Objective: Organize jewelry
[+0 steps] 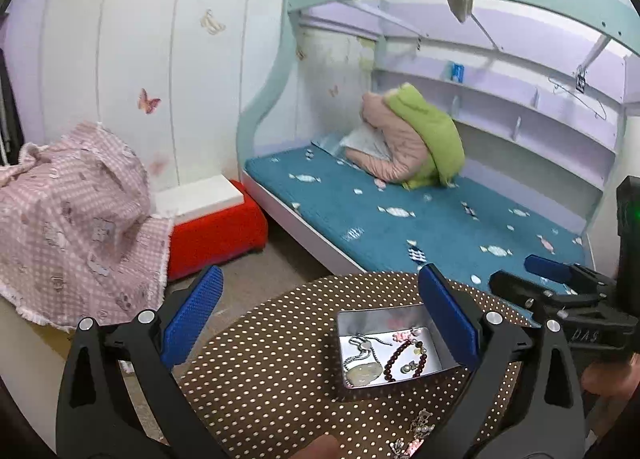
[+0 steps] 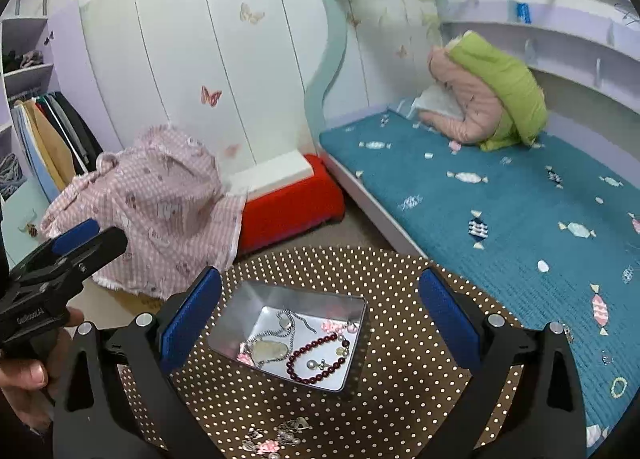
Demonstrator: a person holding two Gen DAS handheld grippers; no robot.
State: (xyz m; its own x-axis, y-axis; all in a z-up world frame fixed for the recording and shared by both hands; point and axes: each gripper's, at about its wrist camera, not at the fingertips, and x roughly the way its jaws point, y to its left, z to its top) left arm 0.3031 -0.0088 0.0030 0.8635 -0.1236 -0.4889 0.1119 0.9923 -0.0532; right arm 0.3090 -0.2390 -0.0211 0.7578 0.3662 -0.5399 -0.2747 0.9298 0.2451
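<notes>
1. Here, in the left wrist view, the left tool (image 1: 320, 319) gapes empty over the tin (image 1: 390, 351) of jewelry; loose charms (image 1: 416, 435) near the bench (image 1: 260, 371) edge could get knocked off.
2. In the right wrist view, the right tool (image 2: 320, 319) is equally wide and empty; descending, it could snag the bead bracelet (image 2: 318, 357).

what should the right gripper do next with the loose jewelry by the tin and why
Probably lower the open right gripper toward the loose charms on the polka-dot cloth, just short of the tin. The beaded bracelet and pendant are already inside; these pieces are not.
</notes>
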